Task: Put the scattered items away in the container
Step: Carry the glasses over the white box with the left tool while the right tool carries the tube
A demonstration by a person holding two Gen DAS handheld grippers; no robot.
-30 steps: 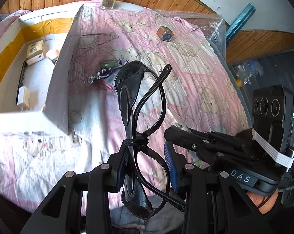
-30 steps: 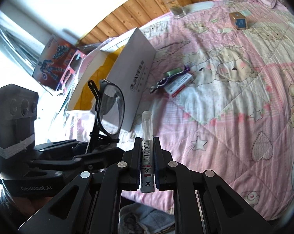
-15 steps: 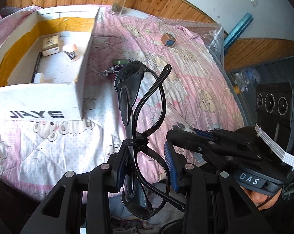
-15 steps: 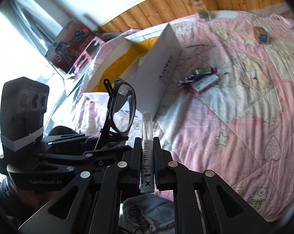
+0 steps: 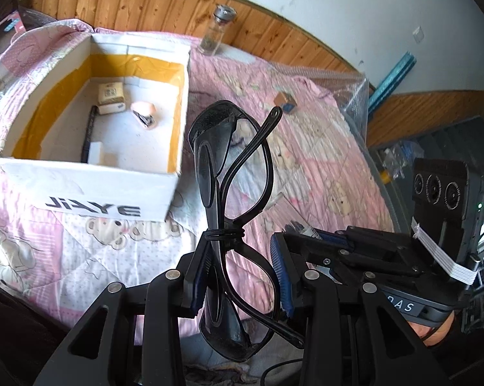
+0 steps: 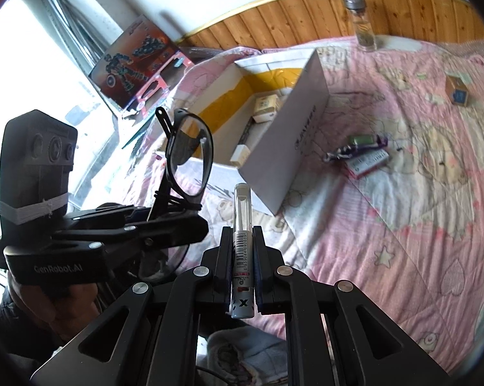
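Glossy black plastic safety glasses [image 5: 232, 173], matt white cardboard box [image 5: 91, 189] with yellow tape lining, soft quilted pink cloth bedspread [image 6: 402, 199], varnished wooden wall panelling [image 5: 152, 6], clear glass jar [image 6: 364, 29] with metal lid.

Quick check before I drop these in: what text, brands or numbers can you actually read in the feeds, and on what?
"JiAYE": near side of the white box.
"GenRobot.AI": body of the left gripper.
"DAS", first letters hidden: body of the right gripper.
"X": lower end of the tube in the right jaws.
Barcode digits on the tube: too small.
Print on the red-and-white packet and on the small carton in the box: blurred.
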